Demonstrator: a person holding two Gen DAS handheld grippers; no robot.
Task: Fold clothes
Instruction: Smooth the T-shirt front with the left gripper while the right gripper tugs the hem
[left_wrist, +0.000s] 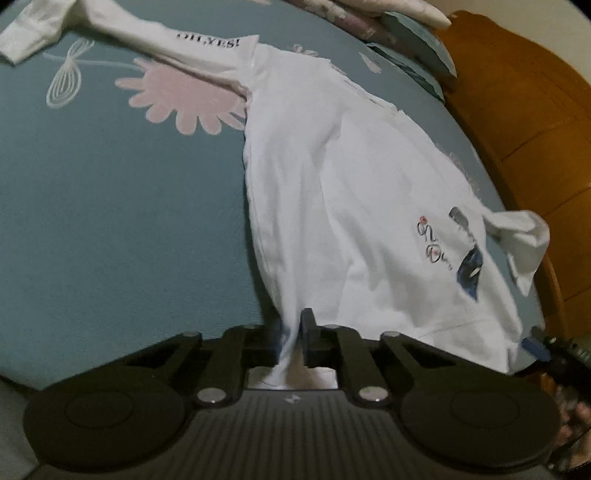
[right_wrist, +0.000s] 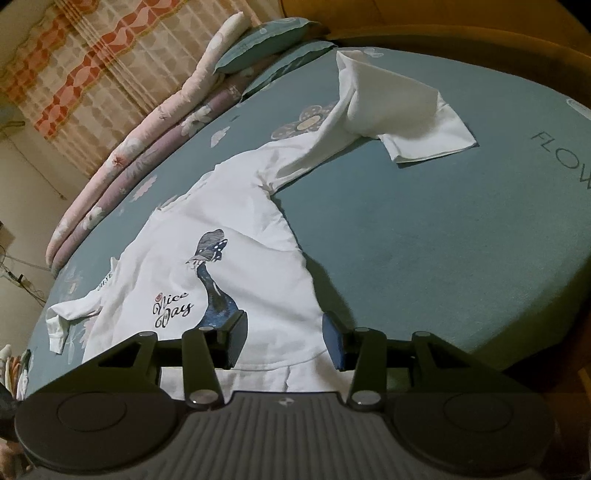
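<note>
A white long-sleeved shirt (left_wrist: 351, 184) with a peacock print and "Nice Day" lettering lies face up on the teal bed sheet (left_wrist: 110, 203). My left gripper (left_wrist: 293, 328) is shut on a bunched corner of its hem, and the cloth rises in a ridge from the jaws. In the right wrist view the shirt (right_wrist: 221, 206) spreads ahead, and my right gripper (right_wrist: 284, 336) is open, its blue-padded fingers on either side of the hem's other corner. One sleeve (right_wrist: 388, 110) lies folded over on the far right. The other sleeve (right_wrist: 74, 310) trails to the left.
A rolled floral quilt (right_wrist: 140, 147) and teal pillows (right_wrist: 266, 40) lie along the bed's far side, under a patterned curtain (right_wrist: 92, 55). The orange wooden bed frame (left_wrist: 517, 110) borders the mattress. Bare teal sheet (right_wrist: 443, 229) stretches to the right of the shirt.
</note>
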